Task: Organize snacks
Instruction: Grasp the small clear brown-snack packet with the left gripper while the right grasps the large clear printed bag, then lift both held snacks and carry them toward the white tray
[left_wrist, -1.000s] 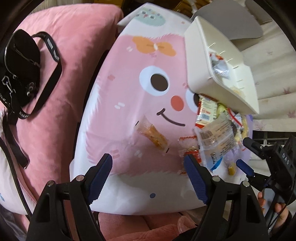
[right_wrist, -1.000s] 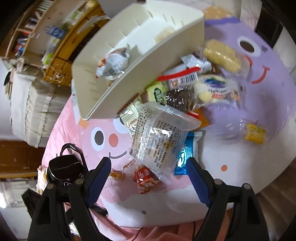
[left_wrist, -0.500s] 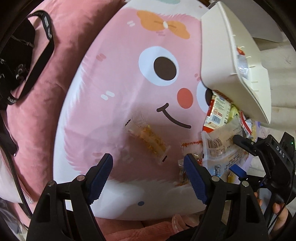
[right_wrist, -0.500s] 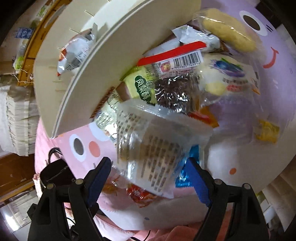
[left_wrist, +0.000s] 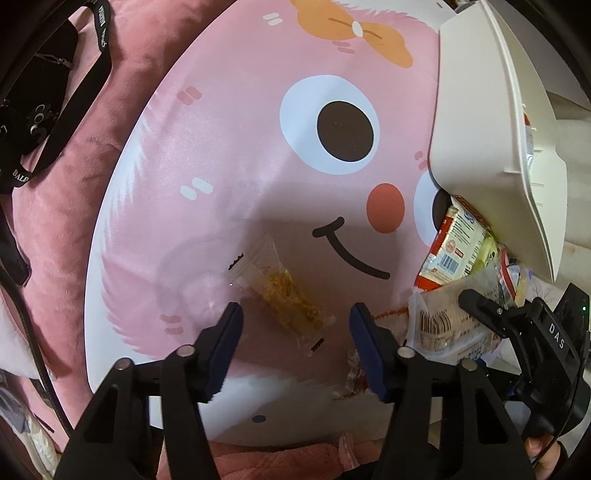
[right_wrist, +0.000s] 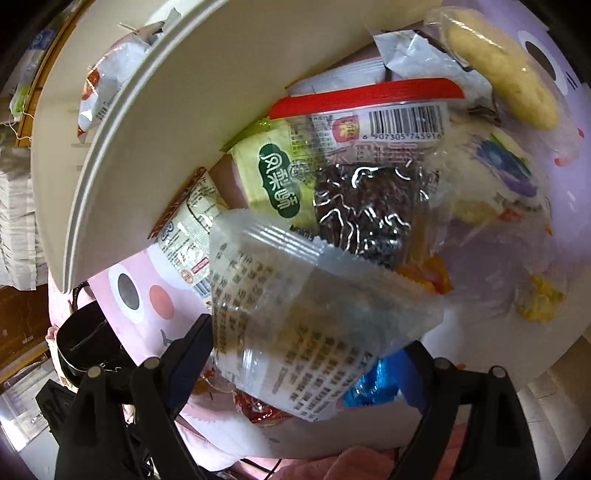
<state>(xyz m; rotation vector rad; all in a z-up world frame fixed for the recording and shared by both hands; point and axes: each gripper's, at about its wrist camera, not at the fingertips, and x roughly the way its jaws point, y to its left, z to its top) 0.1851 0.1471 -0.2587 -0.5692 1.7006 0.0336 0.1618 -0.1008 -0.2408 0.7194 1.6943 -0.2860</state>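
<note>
A small clear packet with orange-yellow snack (left_wrist: 286, 295) lies on the pink monster-face cushion (left_wrist: 236, 166). My left gripper (left_wrist: 295, 328) is open, its blue pads either side of the packet's near end, not closed on it. A white bin (left_wrist: 491, 122) lies tipped beside a heap of snack packets (left_wrist: 454, 254). In the right wrist view my right gripper (right_wrist: 306, 354) is open around a clear printed snack bag (right_wrist: 295, 332), pads at its sides, not visibly squeezing. Behind it lie a green packet (right_wrist: 275, 177), a dark foil packet (right_wrist: 362, 206) and the white bin (right_wrist: 166, 122).
A black bag with strap (left_wrist: 48, 92) lies on the pink blanket at left. A purple monster-face cushion (right_wrist: 509, 258) carries a yellow cake packet (right_wrist: 502, 85) and a small yellow snack (right_wrist: 541, 299). One packet (right_wrist: 107, 85) lies in the bin.
Both grippers moved forward and down. The left closed in on the orange packet and its jaws narrowed. The right came close around the clear printed bag.
</note>
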